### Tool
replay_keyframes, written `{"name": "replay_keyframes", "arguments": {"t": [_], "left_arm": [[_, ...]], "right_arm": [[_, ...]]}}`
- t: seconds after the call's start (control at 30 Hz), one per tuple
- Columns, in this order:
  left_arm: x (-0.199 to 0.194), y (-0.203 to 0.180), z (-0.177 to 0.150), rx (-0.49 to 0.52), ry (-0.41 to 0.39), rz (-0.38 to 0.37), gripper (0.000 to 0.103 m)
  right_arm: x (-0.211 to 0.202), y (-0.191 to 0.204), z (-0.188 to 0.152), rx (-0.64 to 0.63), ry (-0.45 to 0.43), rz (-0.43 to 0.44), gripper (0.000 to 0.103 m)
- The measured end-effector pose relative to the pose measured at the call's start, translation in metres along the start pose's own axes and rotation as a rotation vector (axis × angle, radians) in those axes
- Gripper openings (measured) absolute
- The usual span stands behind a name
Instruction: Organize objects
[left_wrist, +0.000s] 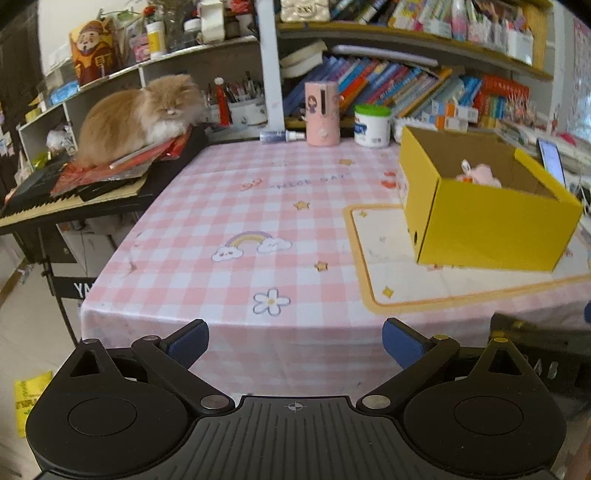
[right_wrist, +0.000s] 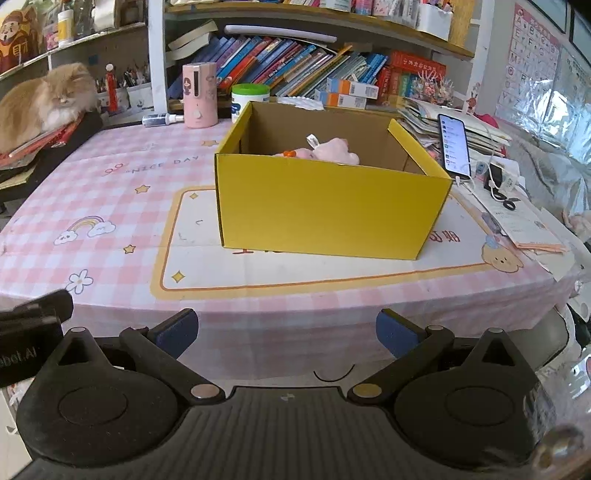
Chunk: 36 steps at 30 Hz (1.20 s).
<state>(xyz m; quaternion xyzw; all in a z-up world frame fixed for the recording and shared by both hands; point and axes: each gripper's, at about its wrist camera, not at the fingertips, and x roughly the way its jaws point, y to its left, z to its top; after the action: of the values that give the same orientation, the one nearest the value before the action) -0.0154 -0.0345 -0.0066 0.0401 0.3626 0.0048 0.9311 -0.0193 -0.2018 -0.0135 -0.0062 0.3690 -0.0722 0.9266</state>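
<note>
Both the left gripper (left_wrist: 295, 345) and right gripper (right_wrist: 287, 334) hover level off the counter's (right_wrist: 110, 177) near edge, jaws spread wide, gripping nothing.

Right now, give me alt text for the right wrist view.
An open yellow cardboard box holding a pink plush toy sits on a pink checked tablecloth, with the open, empty right tool in the foreground. A fluffy orange cat rests at far left before crowded bookshelves.

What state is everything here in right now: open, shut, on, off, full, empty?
Yellow box: open-topped, upright on the mat.
Pink plush toy: lying inside the box.
Phone: screen lit, propped up, cable attached.
Left gripper: open, empty.
Right gripper: open, empty.
Cat: lying, eyes shut.
</note>
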Motion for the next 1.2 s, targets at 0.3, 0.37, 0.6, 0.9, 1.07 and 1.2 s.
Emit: {"name": "replay_keyframes", "arguments": {"t": [0.3, 0.37, 0.6, 0.9, 1.07, 1.2], "left_arm": [[-0.0032, -0.0047, -0.0049, 0.017, 0.013, 0.016, 0.101], [-0.0038, -0.0041, -0.0043, 0.024, 0.011, 0.022, 0.101], [-0.0046, -0.0030, -0.0042, 0.009, 0.015, 0.025, 0.101], [-0.0012, -0.0018, -0.0044, 0.001, 0.029, 0.020, 0.101], [0.0000, -0.0018, -0.0051, 0.006, 0.028, 0.026, 0.101], [0.0027, -0.0009, -0.0045, 0.008, 0.031, 0.029, 0.101]], "right_arm": [[-0.0023, -0.0043, -0.0045, 0.014, 0.003, -0.029, 0.103], [-0.0024, -0.0039, -0.0053, 0.013, 0.005, -0.032, 0.103], [-0.0029, -0.0049, -0.0063, 0.016, 0.005, -0.032, 0.103], [-0.0038, -0.0033, -0.0060, 0.012, 0.005, -0.031, 0.103], [-0.0015, -0.0032, -0.0052, 0.012, 0.013, -0.032, 0.103], [0.0006, -0.0017, -0.0047, 0.007, 0.016, -0.034, 0.103]]}}
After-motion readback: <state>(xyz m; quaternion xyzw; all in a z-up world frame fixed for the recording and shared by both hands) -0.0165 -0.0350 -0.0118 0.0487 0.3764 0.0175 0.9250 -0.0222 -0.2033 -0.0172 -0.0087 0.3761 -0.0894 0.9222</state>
